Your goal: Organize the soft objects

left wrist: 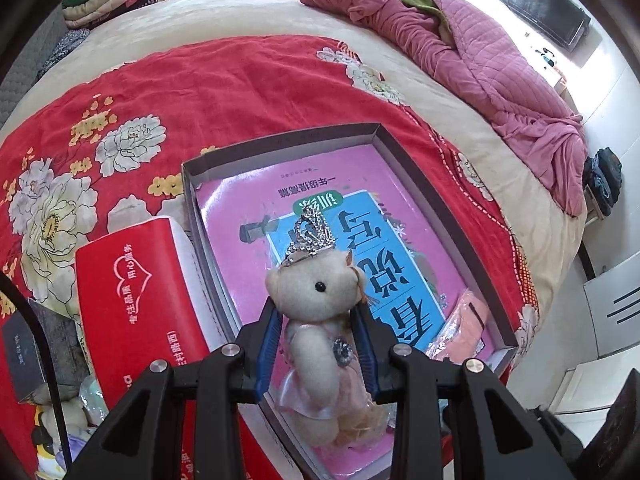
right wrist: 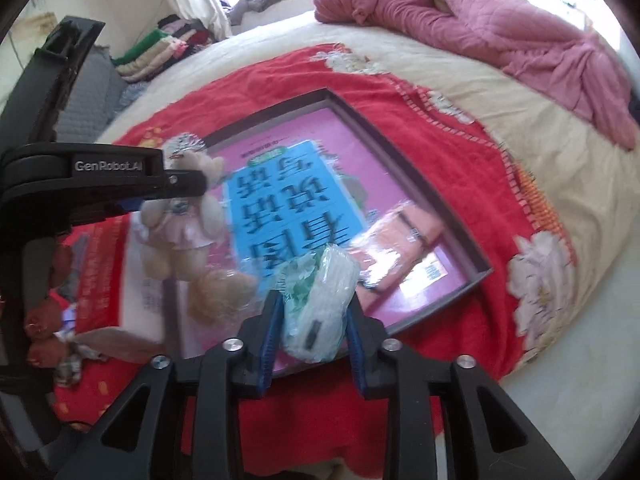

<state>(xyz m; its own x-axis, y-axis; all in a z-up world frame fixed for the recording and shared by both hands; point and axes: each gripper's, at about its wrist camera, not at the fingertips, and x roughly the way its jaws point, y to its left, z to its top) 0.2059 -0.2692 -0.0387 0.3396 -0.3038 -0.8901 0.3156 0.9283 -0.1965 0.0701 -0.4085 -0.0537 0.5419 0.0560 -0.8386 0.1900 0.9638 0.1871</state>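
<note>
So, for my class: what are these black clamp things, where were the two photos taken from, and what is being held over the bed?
These are hand-held grippers, one in each of a person's hands, each with a camera looking along its two blue-padded fingers. The left gripper holds a small beige teddy bear in a pink dress and silver crown. In the right camera's blurrier picture, the right gripper has a clear-wrapped white and green soft packet between its fingers. Below lies a shallow grey cardboard box with a pink and blue book inside, on a red flowered bedspread.
</note>
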